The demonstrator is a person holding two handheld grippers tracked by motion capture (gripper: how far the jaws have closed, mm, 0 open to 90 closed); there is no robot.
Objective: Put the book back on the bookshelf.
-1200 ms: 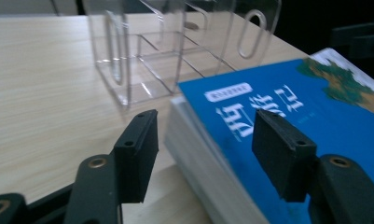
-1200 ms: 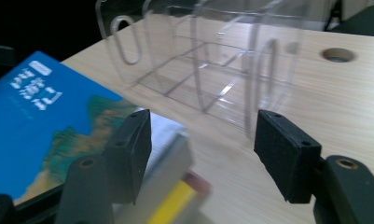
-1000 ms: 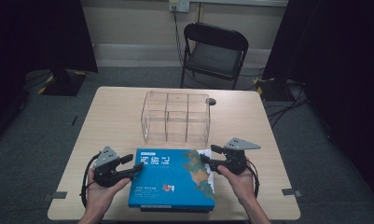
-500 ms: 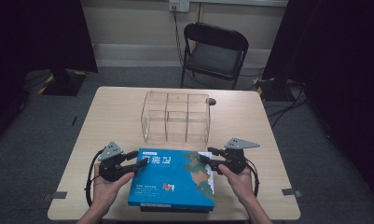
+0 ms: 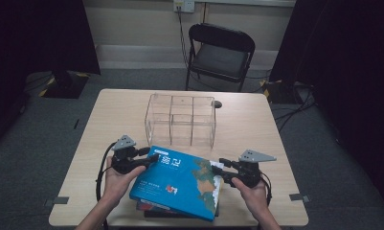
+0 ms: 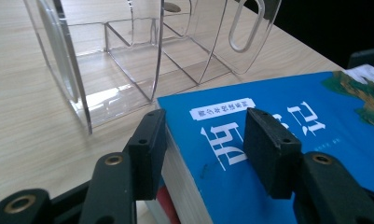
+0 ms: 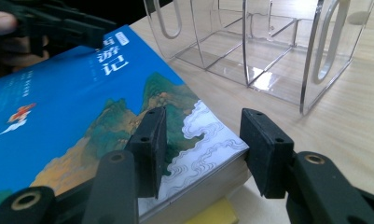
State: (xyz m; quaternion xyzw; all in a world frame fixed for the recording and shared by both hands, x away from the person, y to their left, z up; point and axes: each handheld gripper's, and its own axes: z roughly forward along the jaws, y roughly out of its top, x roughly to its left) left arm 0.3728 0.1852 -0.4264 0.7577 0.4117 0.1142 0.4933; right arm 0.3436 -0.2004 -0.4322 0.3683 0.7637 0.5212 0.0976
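A thick blue book (image 5: pixel 180 184) lies askew on top of a small stack of books (image 5: pixel 149 207) at the table's front edge. My left gripper (image 5: pixel 151 155) holds its far left corner; in the left gripper view the jaws (image 6: pixel 203 135) clamp the cover (image 6: pixel 315 107) and the underside. My right gripper (image 5: pixel 216 168) grips the right corner, one jaw on the painted cover (image 7: pixel 58 107), the other below the page edge (image 7: pixel 203 135). Both pairs of jaws have just been closing with the book between them.
A clear acrylic organizer (image 5: pixel 180 120) with several compartments stands just behind the book, close to both grippers (image 6: pixel 128 60) (image 7: pixel 268 51). A small dark object (image 5: pixel 217 104) lies behind it. The wooden table (image 5: pixel 108 124) has bare room at left and right. A folding chair (image 5: pixel 220 55) stands beyond.
The blue book, which lay square on the stack, has turned so its far left corner points toward the organizer. The left hand moved inward to the right; both grippers now hold its corners.
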